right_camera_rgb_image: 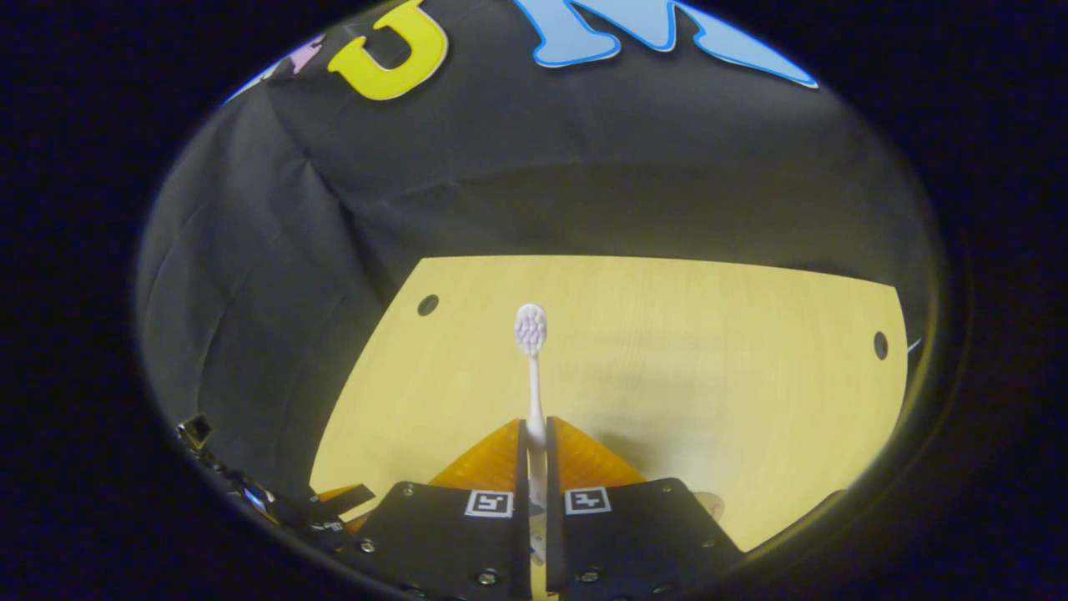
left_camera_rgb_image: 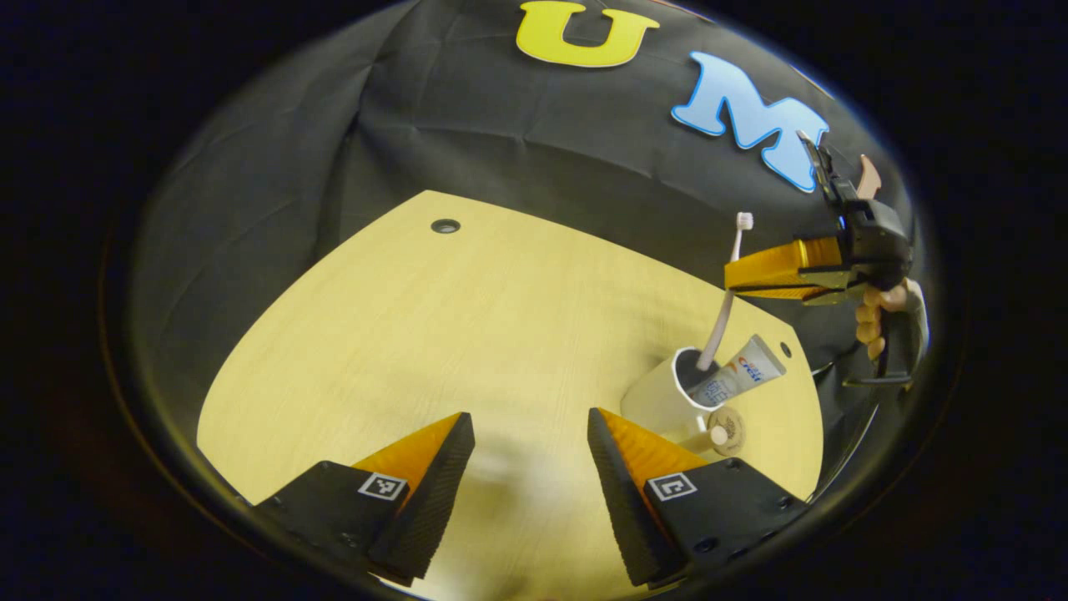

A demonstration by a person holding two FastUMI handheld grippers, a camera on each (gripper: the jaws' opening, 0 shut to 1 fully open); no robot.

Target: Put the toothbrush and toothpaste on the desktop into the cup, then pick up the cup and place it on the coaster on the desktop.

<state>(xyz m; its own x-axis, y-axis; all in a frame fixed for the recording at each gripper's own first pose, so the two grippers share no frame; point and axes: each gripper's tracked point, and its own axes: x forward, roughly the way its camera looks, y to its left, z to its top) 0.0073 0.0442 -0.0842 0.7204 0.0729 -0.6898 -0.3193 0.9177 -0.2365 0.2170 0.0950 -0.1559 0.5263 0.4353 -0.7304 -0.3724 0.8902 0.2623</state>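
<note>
Holding 1 toothbrush [right_camera_rgb_image: 531, 367] w/ right gripper [right_camera_rgb_image: 536, 451], 1 toothpaste [left_camera_rgb_image: 738, 373], 1 cup [left_camera_rgb_image: 663, 399]

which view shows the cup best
The left gripper view: the white cup stands on the desktop with the toothpaste inside and the toothbrush lowered into it by the right gripper. The right gripper view looks over the closed fingers clamping the brush, not onto the cup.

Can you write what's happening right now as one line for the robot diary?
right claw: shut on toothbrush, handle end in cup | toothpaste: in cup | left claw: open, empty | coaster: beside cup
</note>
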